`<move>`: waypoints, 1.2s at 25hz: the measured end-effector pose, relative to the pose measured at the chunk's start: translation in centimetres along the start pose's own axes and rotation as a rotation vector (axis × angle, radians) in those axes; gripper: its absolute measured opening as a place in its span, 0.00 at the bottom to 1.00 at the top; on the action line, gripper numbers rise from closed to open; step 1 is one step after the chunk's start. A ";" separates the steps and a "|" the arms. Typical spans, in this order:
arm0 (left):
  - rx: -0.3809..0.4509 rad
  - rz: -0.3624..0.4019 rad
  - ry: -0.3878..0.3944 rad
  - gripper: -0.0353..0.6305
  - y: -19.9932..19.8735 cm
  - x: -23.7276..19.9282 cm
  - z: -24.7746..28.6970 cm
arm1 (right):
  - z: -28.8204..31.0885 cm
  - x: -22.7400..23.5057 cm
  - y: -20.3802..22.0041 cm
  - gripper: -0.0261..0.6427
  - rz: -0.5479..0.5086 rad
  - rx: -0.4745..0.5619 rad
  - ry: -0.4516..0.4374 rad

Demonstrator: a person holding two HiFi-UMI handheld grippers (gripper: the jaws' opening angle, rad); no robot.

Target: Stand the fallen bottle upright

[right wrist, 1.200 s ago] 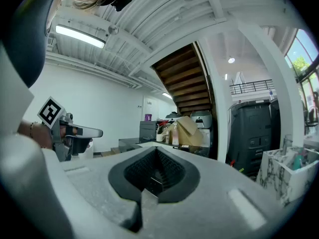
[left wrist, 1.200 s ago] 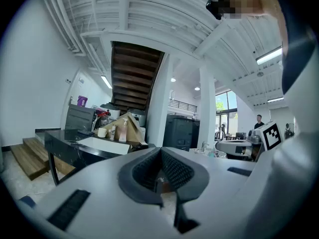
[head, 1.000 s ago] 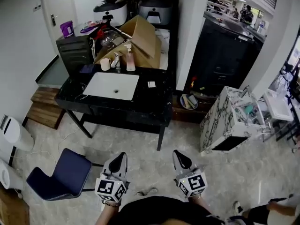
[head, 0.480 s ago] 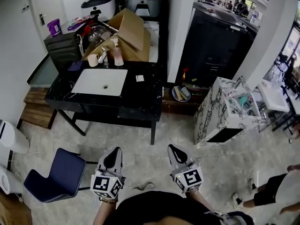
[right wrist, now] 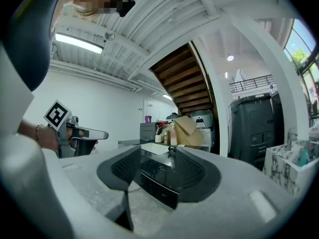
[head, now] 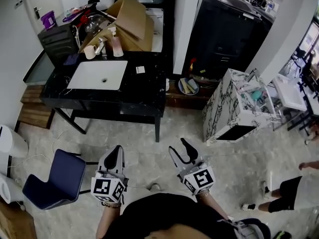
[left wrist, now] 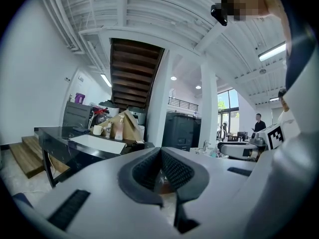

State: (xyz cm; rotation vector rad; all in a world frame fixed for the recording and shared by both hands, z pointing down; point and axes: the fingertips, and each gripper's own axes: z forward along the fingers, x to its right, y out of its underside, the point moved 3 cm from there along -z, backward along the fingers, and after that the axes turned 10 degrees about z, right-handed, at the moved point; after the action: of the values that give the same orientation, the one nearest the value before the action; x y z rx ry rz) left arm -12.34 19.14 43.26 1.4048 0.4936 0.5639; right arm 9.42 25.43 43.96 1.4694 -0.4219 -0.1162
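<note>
From this far off we cannot pick out any fallen bottle. The only one we see is a pump bottle [head: 116,45] standing at the back of the counter [head: 144,91], near a mug [head: 89,52]. Our left gripper [head: 117,149] is pressed together, empty. Our right gripper [head: 179,148], closed a second ago, is opening on nothing.

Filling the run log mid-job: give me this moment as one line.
left tongs: shut, empty | right tongs: opening, empty | black table: ahead, untouched | fallen bottle: not made out
</note>
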 end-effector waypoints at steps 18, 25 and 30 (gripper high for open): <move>-0.024 -0.002 -0.091 0.06 0.0 -2.3 0.4 | 3.9 2.7 -0.1 0.57 -0.043 -0.047 -0.042; -0.061 -0.026 -0.141 0.06 1.3 -4.8 0.6 | 6.8 2.3 0.2 0.57 -0.122 -0.084 -0.124; 0.007 -0.038 -0.118 0.06 0.6 -6.6 3.2 | 9.9 3.3 -0.3 0.57 -0.145 -0.064 -0.124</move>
State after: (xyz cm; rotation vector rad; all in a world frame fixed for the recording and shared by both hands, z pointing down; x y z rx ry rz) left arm -15.44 12.54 44.09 1.4236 0.4266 0.4465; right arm 9.13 15.05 44.80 1.4333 -0.4080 -0.3356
